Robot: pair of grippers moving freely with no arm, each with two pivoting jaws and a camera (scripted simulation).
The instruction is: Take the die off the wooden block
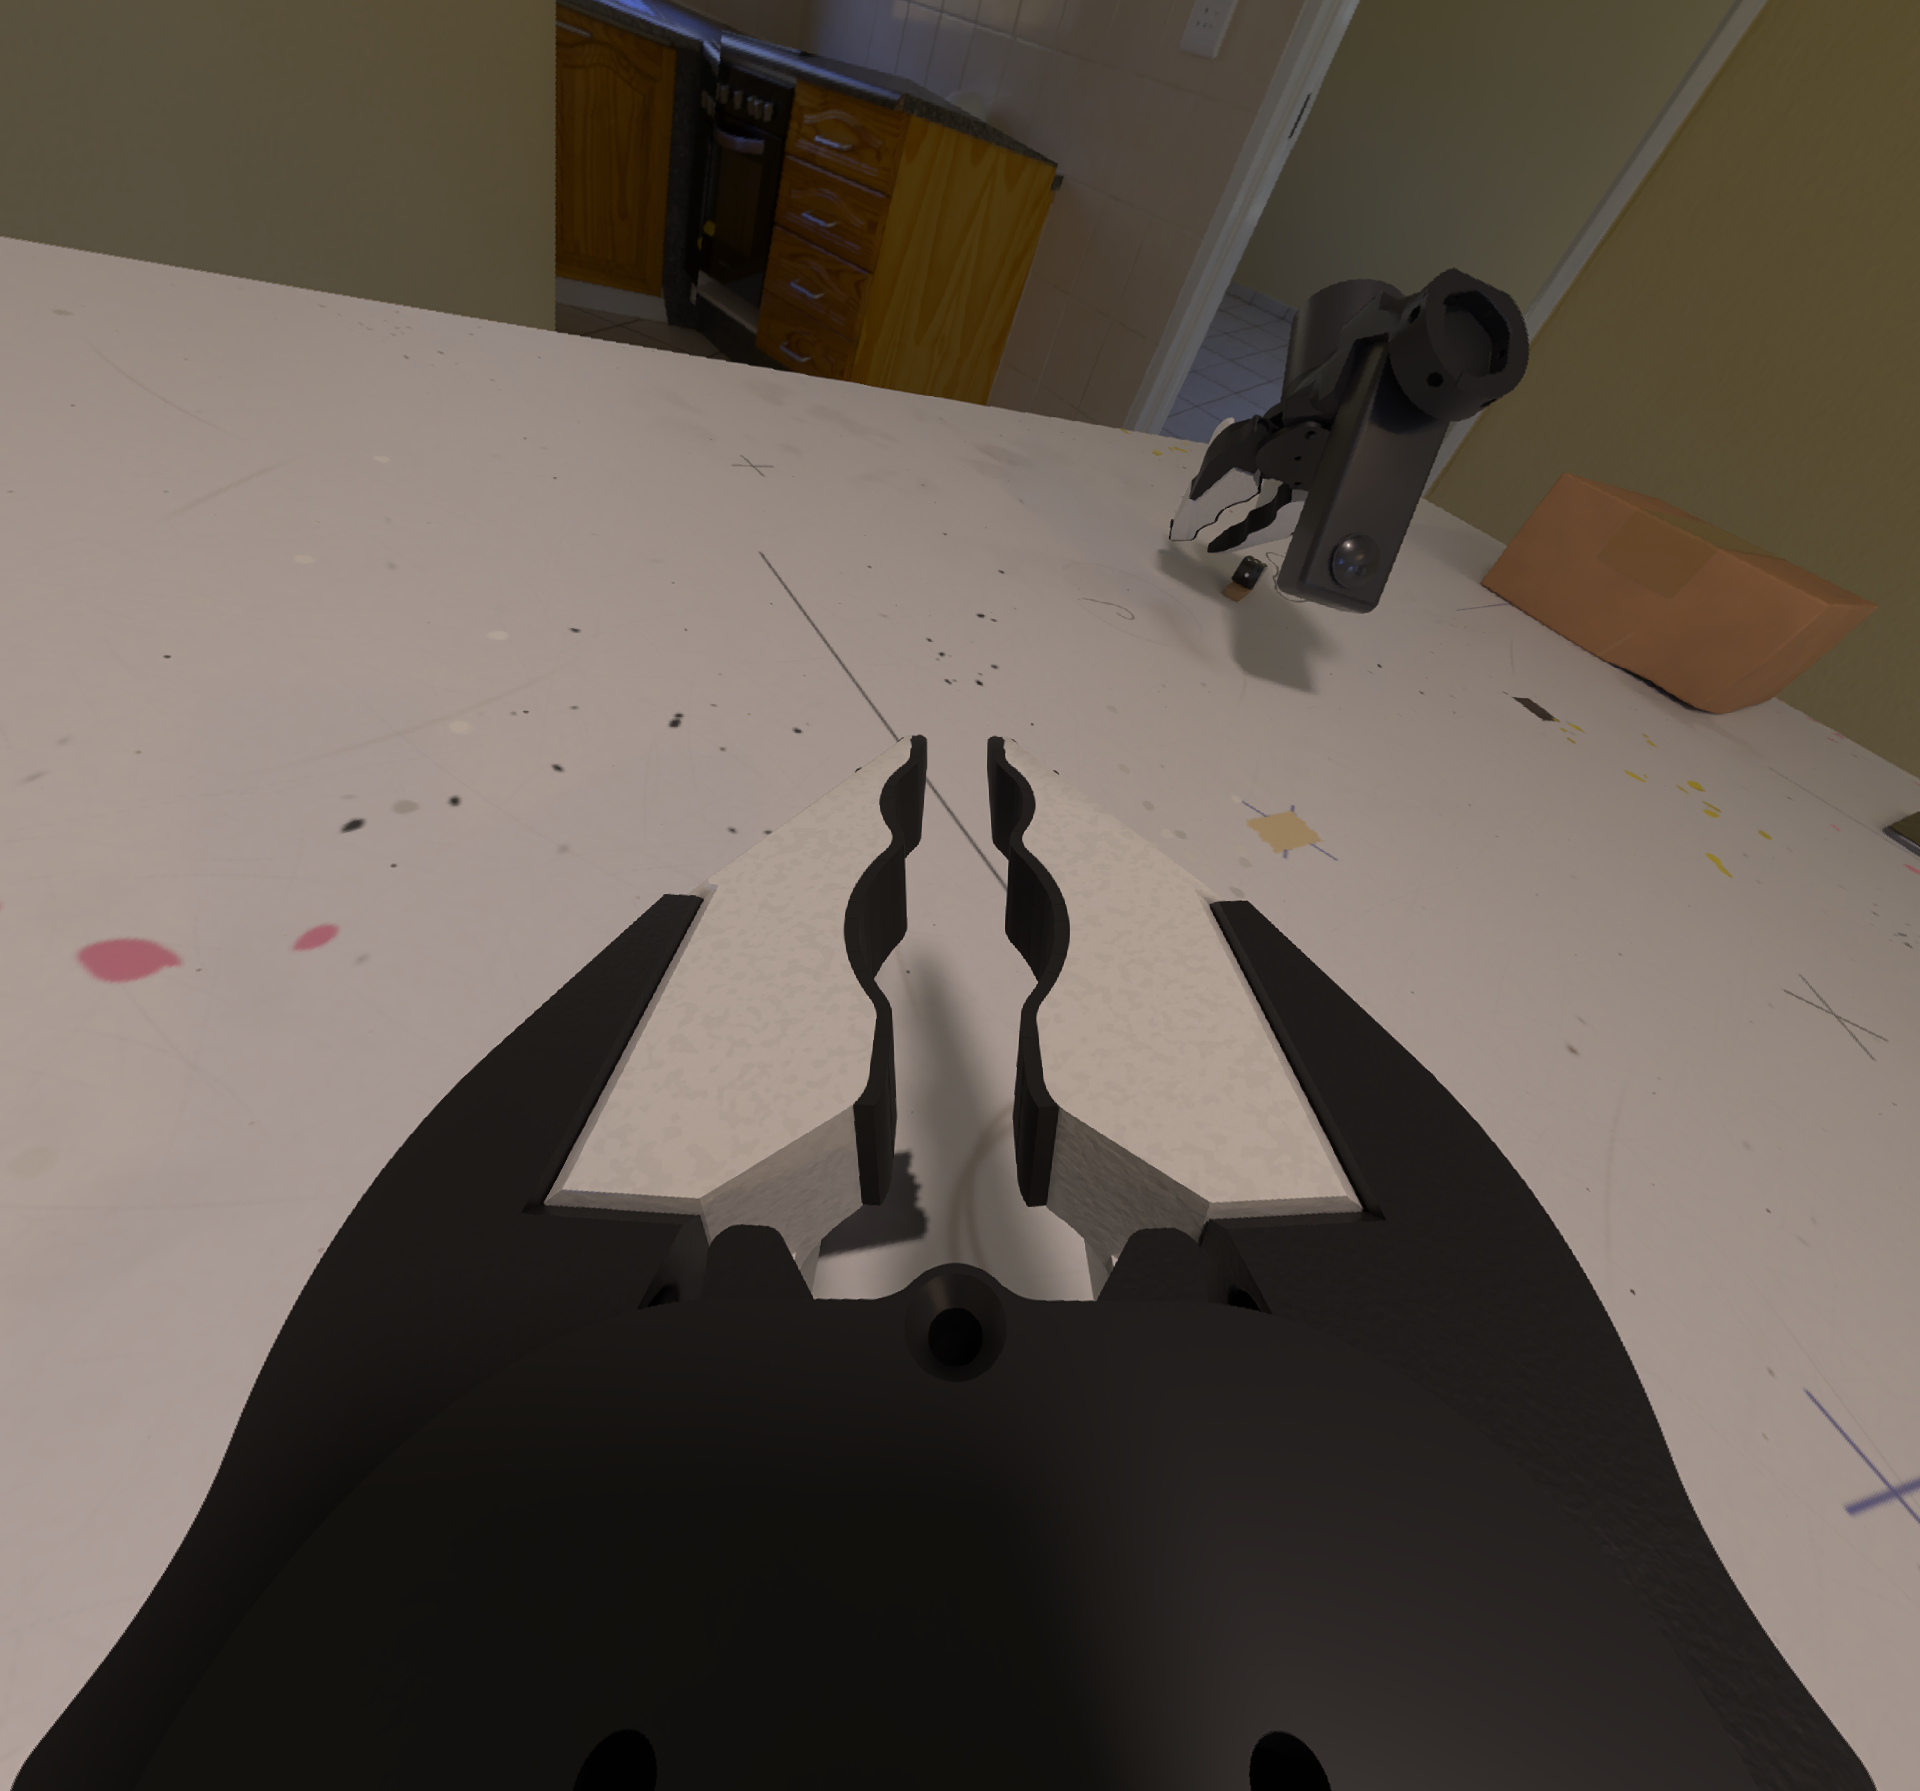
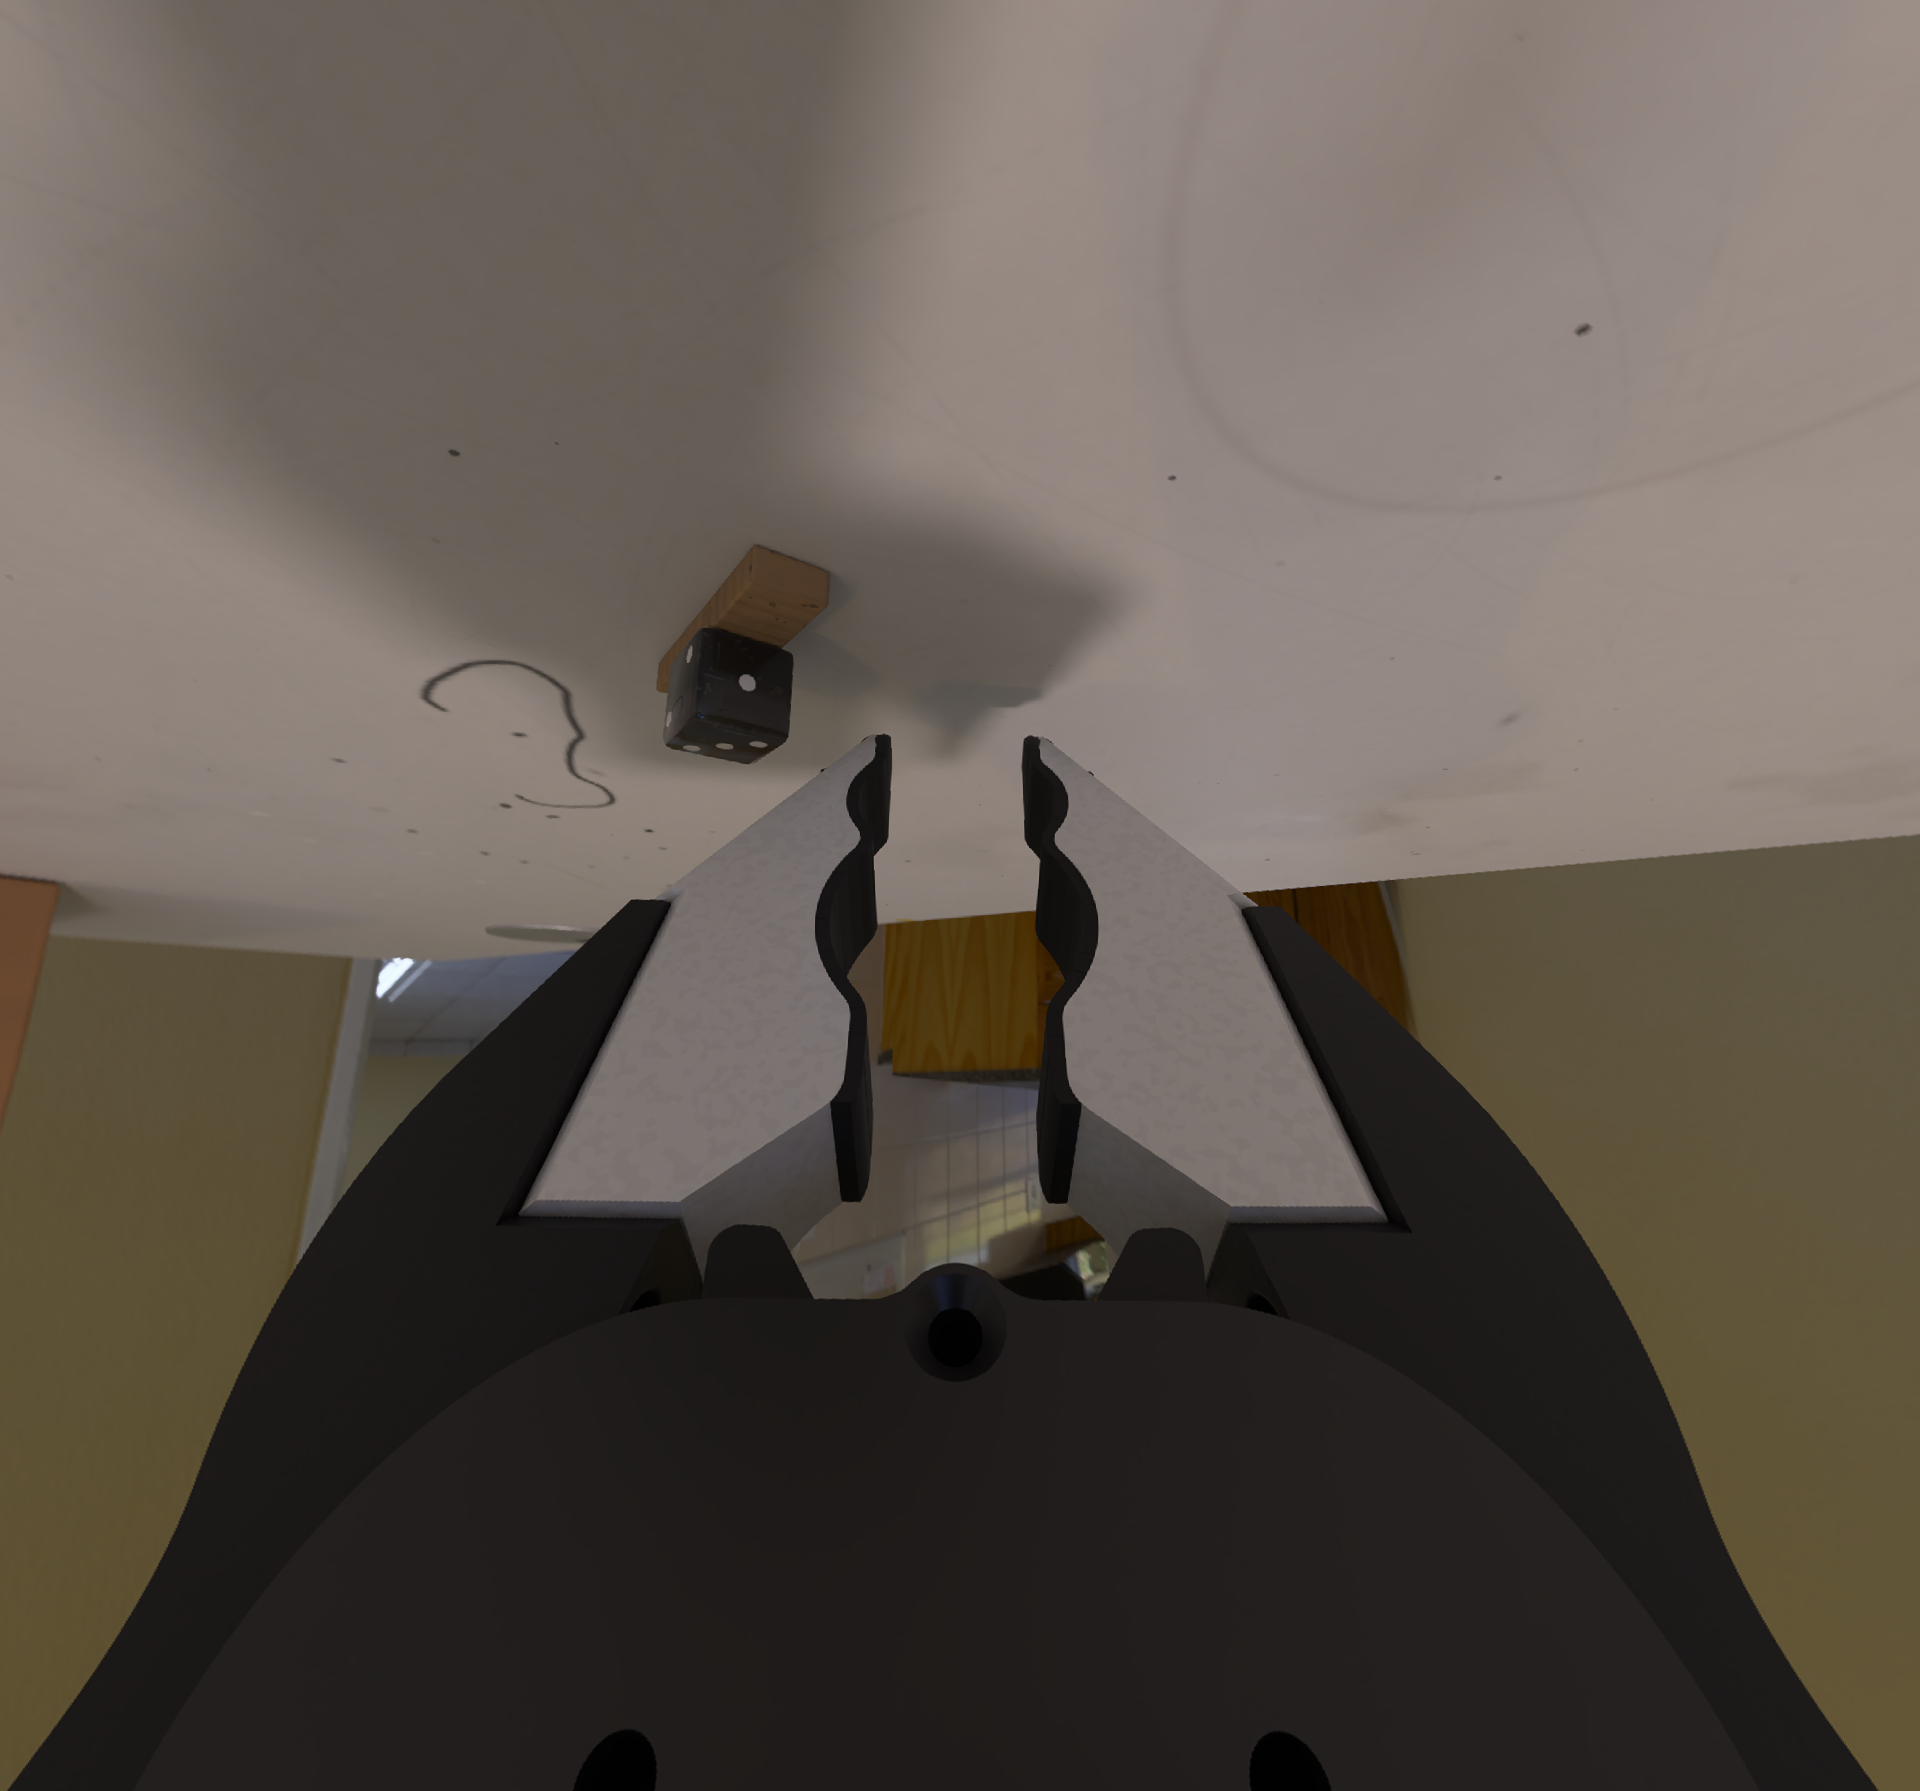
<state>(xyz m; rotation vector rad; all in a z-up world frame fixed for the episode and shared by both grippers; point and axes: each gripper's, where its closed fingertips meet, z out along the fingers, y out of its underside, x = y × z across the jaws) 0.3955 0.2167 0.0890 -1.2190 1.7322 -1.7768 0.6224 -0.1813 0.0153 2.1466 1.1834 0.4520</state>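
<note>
A small black die (image 2: 727, 697) with white pips sits on one end of a small wooden block (image 2: 774, 593) that lies on the white table (image 2: 1039, 183). The right wrist view is upside down, with the table at the top. My right gripper (image 2: 956, 754) is open and empty, its fingertips just right of the die and apart from it. In the left wrist view the right gripper (image 1: 1231, 531) hangs over the die (image 1: 1244, 578) far off at the right. My left gripper (image 1: 954, 754) is empty, its jaws a narrow gap apart, low over the table.
A brown cardboard box (image 1: 1662, 588) lies on the table to the right of the die. The white table (image 1: 520, 546) bears paint spots and pen marks. Beyond the table's edge are yellow walls, a doorway and wooden kitchen cabinets (image 1: 883, 235).
</note>
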